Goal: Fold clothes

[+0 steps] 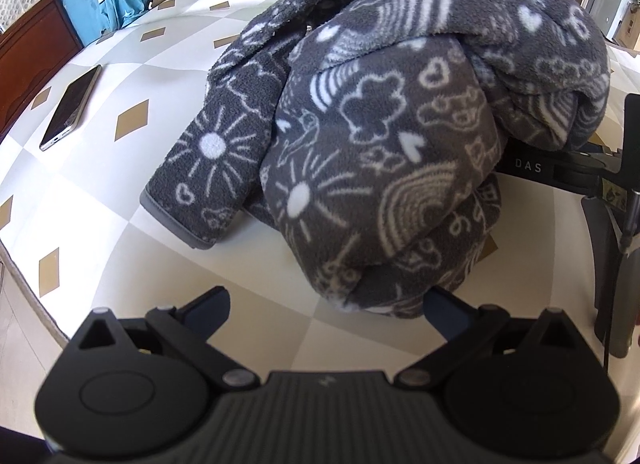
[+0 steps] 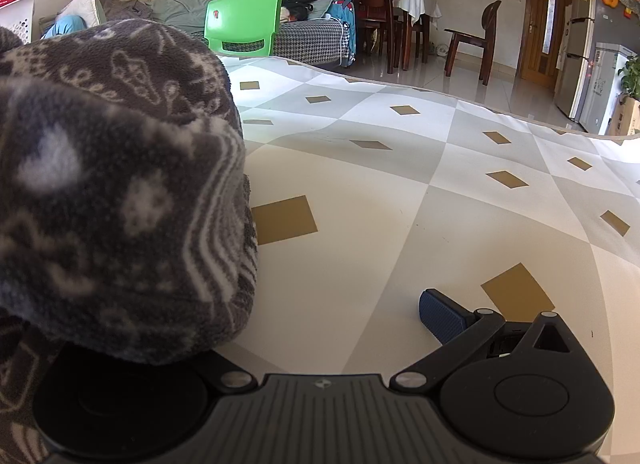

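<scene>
Left wrist view: a bunched dark grey fleece garment with white doodles (image 1: 380,136) heaps at twelve o'clock; left gripper (image 1: 326,304) spread. Soft, light; grab the hemmed cuff (image 1: 176,220). Right gripper (image 2: 320,316) unclear.

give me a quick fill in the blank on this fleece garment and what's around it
1. The grey fleece garment lies in a ____ heap, not folded.
2. The left tool has its jaws ____, with nothing gripped.
3. The flat dark device to the left of the heap is a ____.
4. The plastic chair beyond the mat is ____ in colour.

Missing words: crumpled; open; phone; green
</scene>
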{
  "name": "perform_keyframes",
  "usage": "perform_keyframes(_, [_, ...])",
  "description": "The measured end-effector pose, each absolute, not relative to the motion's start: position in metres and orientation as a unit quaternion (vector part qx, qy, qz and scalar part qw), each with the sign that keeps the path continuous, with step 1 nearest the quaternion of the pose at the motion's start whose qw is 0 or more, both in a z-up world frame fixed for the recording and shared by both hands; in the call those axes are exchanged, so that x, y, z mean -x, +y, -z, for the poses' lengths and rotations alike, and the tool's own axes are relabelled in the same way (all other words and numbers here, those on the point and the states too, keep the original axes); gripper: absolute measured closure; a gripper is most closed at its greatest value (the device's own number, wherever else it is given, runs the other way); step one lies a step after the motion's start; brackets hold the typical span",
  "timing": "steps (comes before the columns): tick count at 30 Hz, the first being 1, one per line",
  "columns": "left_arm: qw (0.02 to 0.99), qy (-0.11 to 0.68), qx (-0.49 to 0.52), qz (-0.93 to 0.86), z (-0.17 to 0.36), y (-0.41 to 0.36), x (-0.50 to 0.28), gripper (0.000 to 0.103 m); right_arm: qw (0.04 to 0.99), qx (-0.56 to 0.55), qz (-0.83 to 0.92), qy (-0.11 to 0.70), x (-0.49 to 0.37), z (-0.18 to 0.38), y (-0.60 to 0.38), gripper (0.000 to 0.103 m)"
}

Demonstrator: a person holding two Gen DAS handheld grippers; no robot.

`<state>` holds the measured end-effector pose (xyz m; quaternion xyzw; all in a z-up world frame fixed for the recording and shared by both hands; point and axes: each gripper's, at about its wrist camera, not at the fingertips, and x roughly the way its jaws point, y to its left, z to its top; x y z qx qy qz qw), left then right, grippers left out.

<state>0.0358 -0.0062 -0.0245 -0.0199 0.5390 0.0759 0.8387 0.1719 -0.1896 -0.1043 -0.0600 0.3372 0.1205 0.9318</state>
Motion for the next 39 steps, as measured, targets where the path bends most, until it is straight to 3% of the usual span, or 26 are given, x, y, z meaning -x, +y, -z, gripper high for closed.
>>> perform_keyframes(25, [0.827, 0.554, 0.022, -0.087, 0.028, -0.013, -0.051, 0.000, 0.932, 0.060, -0.118, 0.338, -0.172, 0.104, -0.189, 0.000])
perform_keyframes(39, [0.838, 0.538, 0.016, -0.091, 0.016, -0.017, -0.055, 0.000, 0.898, 0.072, -0.125, 0.416, -0.153, 0.092, -0.189, 0.000])
